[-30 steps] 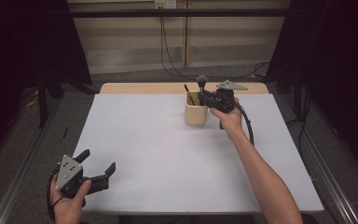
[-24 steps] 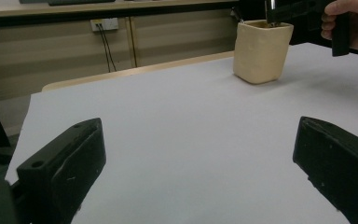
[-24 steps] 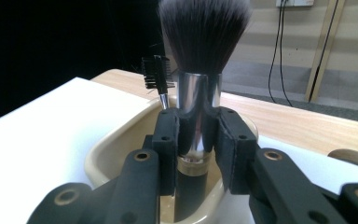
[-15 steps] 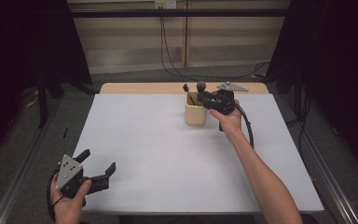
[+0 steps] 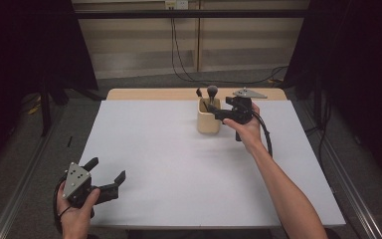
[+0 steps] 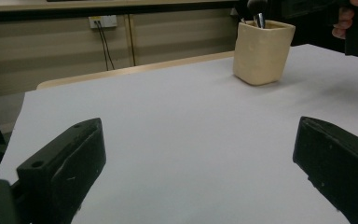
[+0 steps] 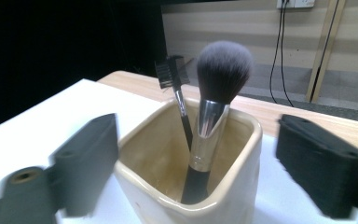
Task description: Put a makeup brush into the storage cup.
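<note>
A cream square cup (image 5: 208,122) stands at the back of the white table. In it stand a large makeup brush (image 5: 212,91) with a dark bristle head and a thin brow comb (image 5: 199,92). My right gripper (image 5: 214,110) hovers at the cup's right rim. Its jaws have just been opening. In the right gripper view the right gripper (image 7: 204,158) is open, the jaws wide on either side of the cup (image 7: 233,186). The large brush (image 7: 219,79) leans free between them, beside the comb (image 7: 170,72). My left gripper (image 5: 107,174) is open at the near left corner, nothing between the jaws (image 6: 200,168).
A white sheet (image 5: 179,164) covers the table, with a strip of bare wood (image 5: 149,93) along the back edge. Cables (image 5: 179,55) hang down the wall behind. Metal rails (image 5: 25,199) run along both sides. From the left gripper the cup (image 6: 261,53) is far off at upper right.
The large brush has sunk a little into the cup. The right gripper's jaws have opened off it. The left hand has kept still.
</note>
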{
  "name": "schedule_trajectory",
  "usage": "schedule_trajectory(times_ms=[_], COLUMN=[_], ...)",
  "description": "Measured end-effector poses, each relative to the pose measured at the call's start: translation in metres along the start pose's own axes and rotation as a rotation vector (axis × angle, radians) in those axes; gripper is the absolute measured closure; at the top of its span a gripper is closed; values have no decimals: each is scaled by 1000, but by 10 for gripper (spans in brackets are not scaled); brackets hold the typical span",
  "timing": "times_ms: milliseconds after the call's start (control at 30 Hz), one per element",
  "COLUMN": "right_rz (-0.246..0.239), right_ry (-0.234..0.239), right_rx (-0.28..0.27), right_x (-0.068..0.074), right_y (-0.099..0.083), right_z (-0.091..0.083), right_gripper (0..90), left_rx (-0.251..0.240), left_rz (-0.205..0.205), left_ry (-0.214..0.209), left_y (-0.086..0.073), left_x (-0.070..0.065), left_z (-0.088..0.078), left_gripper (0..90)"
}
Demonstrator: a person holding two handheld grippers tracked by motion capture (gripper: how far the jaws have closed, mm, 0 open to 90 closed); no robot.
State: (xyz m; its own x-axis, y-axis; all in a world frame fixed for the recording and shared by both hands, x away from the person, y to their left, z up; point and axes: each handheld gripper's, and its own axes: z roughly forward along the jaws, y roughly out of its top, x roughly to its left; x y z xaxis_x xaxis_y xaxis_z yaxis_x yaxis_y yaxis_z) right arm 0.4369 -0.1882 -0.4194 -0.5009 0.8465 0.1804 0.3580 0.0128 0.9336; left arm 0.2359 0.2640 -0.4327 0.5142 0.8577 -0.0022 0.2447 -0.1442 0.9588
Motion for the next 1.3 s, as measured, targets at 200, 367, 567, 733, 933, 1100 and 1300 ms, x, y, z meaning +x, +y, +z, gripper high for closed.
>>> schedule_trajectory(times_ms=[200,367,567,733,933,1100,1300], right_rz=[-10,-11,-16,-36,-27,-45,-43], right_ry=[4,-21,-47,-69,-61,-71,-92], right_rx=[-23,-28,-56,-66,-75,-86,-70], right_x=[-1,0,7,10,6,2,-1], right_y=[-1,-1,-3,-9,-14,-14,-17], right_z=[-7,-14,-28,-39,-54,-69,-86], right_gripper=[6,9,8,0,6,5,0], left_rx=[2,3,1,3,6,5,5], left_rz=[-9,-2,-6,-7,-8,-4,-6], left_ry=[11,10,-1,-2,-11,-6,-1], left_y=[-1,-2,-3,-2,-1,-2,-2], left_x=[3,1,1,3,3,2,3], left_z=[-1,-6,-8,-6,-2,-5,-6], left_gripper=[25,25,23,23,23,23,23])
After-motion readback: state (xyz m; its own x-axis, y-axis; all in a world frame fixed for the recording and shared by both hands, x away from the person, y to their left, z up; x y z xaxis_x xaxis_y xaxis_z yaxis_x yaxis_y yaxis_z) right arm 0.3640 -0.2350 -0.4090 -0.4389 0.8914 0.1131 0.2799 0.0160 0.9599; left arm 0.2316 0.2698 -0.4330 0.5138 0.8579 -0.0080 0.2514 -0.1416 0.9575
